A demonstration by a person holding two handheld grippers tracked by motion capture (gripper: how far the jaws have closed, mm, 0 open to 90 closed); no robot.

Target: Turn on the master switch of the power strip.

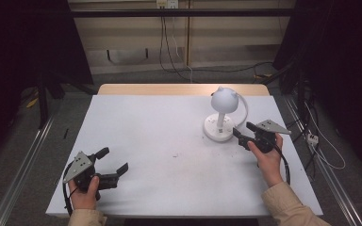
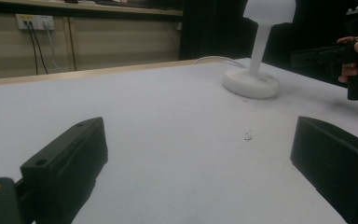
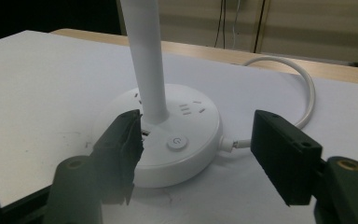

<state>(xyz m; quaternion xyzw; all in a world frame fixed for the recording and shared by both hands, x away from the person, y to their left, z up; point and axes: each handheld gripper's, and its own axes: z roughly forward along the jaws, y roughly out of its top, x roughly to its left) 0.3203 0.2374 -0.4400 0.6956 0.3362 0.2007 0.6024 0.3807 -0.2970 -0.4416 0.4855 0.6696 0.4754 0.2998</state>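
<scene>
Approach to the lamp base, right gripper (image 1: pixel 243 131) leading.

The white desk lamp (image 1: pixel 221 117) stands right of centre on the table (image 1: pixel 146 141); the right gripper's fingers (image 3: pixel 121 149) gape wide around the base, holding nothing, near the power button (image 3: pixel 177 142). Likely next: press it. The left gripper (image 1: pixel 115 162) rests open, empty, at lower left.

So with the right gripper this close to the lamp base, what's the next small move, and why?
Probably ease the right gripper forward and down so one jaw tip lands on the power button. Its jaws stand open, one on each side of the lamp base, with the button between them and not yet touched. The left gripper rests open, well away.
</scene>
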